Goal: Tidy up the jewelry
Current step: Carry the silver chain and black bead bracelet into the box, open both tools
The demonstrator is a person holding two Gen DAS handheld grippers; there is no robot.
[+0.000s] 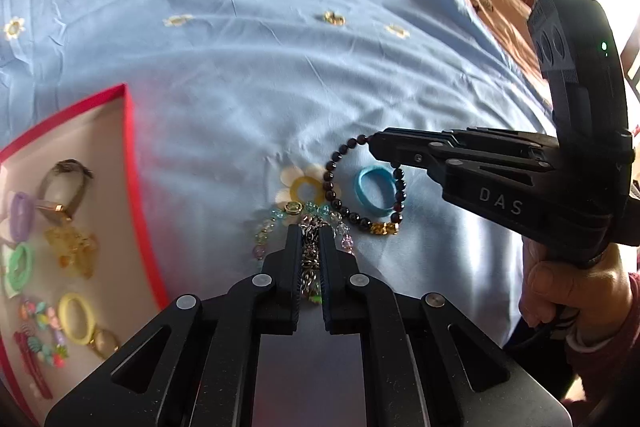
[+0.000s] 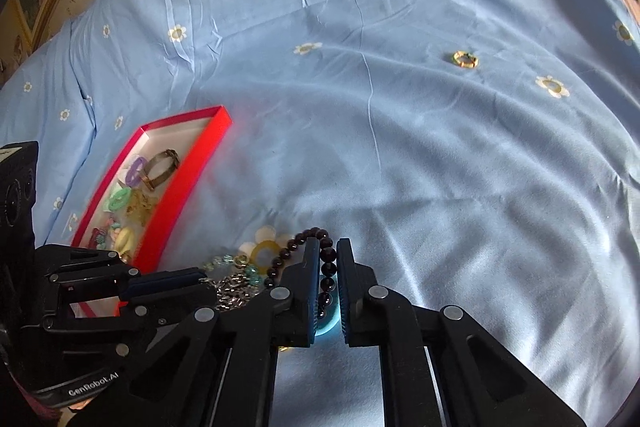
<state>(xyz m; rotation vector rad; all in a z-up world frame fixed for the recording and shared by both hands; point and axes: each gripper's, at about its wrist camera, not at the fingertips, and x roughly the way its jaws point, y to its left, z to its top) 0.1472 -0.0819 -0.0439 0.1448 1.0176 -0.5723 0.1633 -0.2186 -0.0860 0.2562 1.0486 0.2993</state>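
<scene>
My left gripper [image 1: 310, 233] is shut on a silver chain [image 1: 309, 259] that lies in a jewelry pile on the blue bedsheet. My right gripper [image 2: 329, 247] is shut on a dark bead bracelet [image 2: 329, 267]; it also shows in the left wrist view [image 1: 374, 143] with the bracelet [image 1: 334, 187] hanging from its tip. A blue ring [image 1: 376, 191] lies inside the bracelet loop and shows behind my right fingers [image 2: 326, 325]. A yellow ring [image 1: 306, 189] and a pale crystal bead bracelet [image 1: 268, 231] lie beside them.
A red-rimmed box [image 1: 132, 163] with several rings, a watch and hair pieces sits on the left, also in the right wrist view [image 2: 188, 171]. A small gold ring [image 2: 465, 59] lies alone farther out on the flowered sheet [image 2: 440, 167].
</scene>
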